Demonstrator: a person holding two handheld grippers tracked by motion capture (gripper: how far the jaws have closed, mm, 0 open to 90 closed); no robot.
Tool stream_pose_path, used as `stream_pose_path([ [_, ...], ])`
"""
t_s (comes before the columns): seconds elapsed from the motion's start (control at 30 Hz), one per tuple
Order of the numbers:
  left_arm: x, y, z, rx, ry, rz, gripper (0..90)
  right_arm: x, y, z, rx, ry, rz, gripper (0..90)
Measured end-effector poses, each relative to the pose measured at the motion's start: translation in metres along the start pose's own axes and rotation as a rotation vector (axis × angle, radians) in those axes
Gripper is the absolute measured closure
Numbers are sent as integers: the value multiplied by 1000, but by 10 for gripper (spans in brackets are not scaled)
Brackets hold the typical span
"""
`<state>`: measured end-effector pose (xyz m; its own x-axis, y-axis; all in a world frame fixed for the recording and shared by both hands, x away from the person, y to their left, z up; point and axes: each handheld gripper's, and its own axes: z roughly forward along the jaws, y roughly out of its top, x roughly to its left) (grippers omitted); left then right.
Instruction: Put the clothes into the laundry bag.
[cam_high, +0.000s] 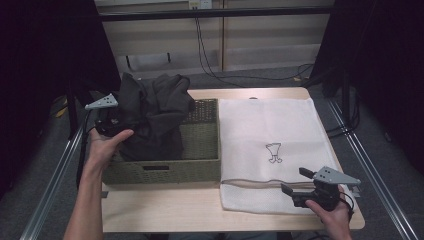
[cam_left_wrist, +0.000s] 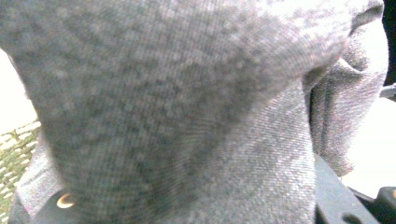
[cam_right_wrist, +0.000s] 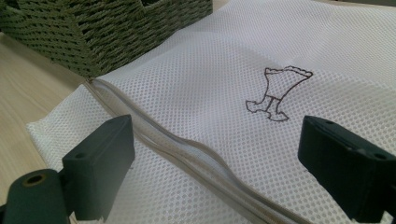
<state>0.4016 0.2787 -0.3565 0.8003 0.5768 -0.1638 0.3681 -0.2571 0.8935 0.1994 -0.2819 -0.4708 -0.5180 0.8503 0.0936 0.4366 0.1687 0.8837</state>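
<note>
Above the woven basket, a dark grey garment is held bunched in the left gripper, its jaws clamped on the cloth. Transfer into the white mesh laundry bag is judged the step in hand; its zip must first be parted by the right gripper, poised wide open. A pale wooden table stands among dark curtains.

One woven basket sits left of centre in the high view, with one dark garment heaped in it. One white mesh bag lies at centre right, bearing one small drawing. One bench carries everything.
</note>
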Motion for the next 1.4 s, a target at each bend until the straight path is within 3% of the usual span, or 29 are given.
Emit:
stream_pose_path([
  [0.17,-3,10,-4,-34,-21,-4,648,0,0,-1,-3,-1,0,106],
  [0.43,-7,26,-15,-108,0,-15,648,0,0,-2,-2,-3,0,106],
  [0.57,-9,34,-21,-145,-11,-13,648,-1,0,-1,-6,-3,4,106],
  [1.03,-17,60,-34,-187,-9,5,648,-1,0,-2,-8,-4,4,106],
  [1.4,-23,86,-48,-260,0,-2,647,-2,0,-2,-10,-5,9,106],
])
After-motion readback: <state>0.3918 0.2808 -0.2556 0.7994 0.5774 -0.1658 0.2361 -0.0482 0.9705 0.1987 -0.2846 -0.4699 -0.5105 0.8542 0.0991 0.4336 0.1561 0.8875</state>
